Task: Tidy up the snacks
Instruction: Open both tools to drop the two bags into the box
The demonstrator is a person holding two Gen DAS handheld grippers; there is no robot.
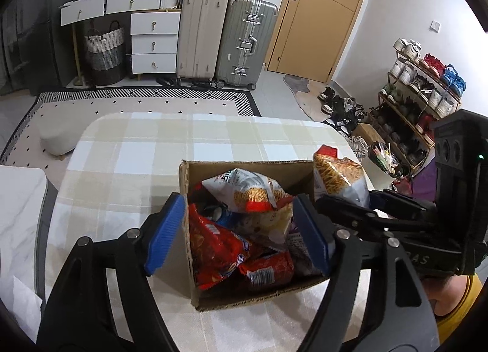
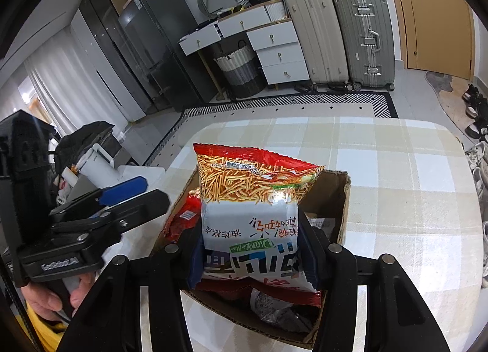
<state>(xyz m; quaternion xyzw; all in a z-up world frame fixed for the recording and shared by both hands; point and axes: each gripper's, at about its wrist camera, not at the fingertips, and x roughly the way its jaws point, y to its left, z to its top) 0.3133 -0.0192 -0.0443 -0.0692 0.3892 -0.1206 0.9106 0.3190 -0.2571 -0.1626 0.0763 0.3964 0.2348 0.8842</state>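
Note:
A cardboard box stands on the checked tablecloth and holds several snack bags, red ones and a white and orange one. My left gripper is open and empty, its blue pads on either side of the box's left part, above it. My right gripper is shut on a white and red noodle snack bag, held upright over the box. That bag also shows in the left wrist view, at the box's right edge, with the right gripper below it.
The table's far half is bare cloth. A white side surface lies to the left. Suitcases, white drawers, a woven basket and a door stand behind. A shoe rack is at the right.

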